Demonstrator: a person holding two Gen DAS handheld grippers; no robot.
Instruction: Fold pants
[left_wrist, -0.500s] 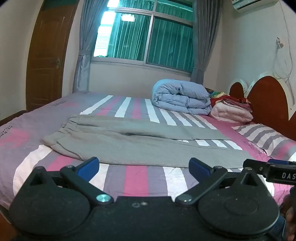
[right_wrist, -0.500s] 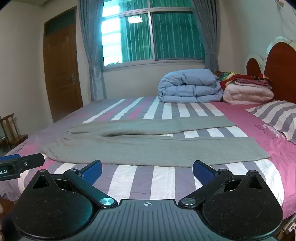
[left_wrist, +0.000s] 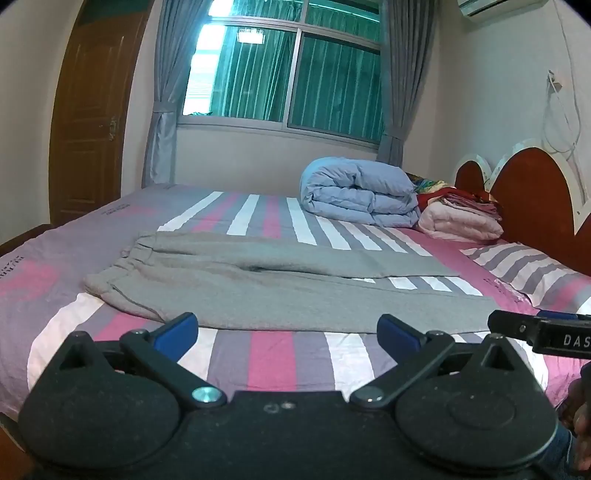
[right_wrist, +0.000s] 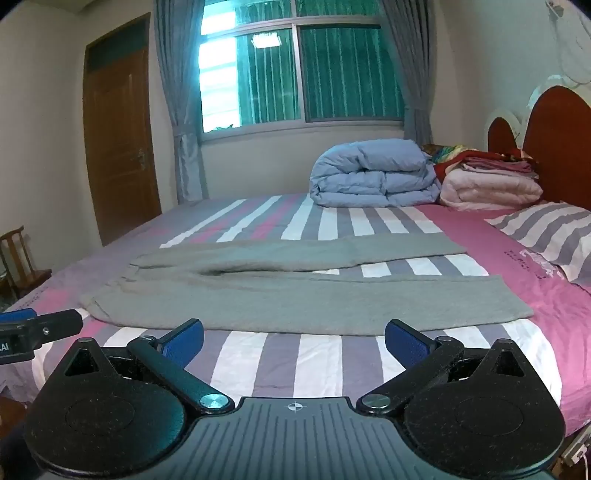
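At the far left a brown wooden door (left_wrist: 88, 122) is standing shut, and in the right wrist view a wooden chair (right_wrist: 18, 258) is showing beside the bed's left edge. Grey curtains (left_wrist: 164, 92) are hanging at either side of the window (left_wrist: 295, 74), which is glowing green-blue.

The bed (left_wrist: 258, 354) is wearing a sheet striped in pink, white and purple. The grey pants (left_wrist: 280, 288) are lying flat across its near half, waistband bunching toward the left and both legs running out to the right, the two legs parting slightly so that a strip of sheet is showing between them near the cuffs.

The left gripper (left_wrist: 287, 330) is hovering just short of the pants' near edge, its blue-padded fingers (left_wrist: 176, 330) spreading wide and holding nothing. The right gripper (right_wrist: 293, 338) is hovering further right along the same edge, its fingers (right_wrist: 406, 341) also spreading wide and empty, not touching the cloth.

Beyond the pants, toward the right, a folded blue quilt (left_wrist: 358, 194) is resting on the bed, touching a stack of pink and red folded bedding (left_wrist: 461, 218). A striped pillow (right_wrist: 546, 236) is lying beside the dark red headboard (left_wrist: 532, 195) at the far right.
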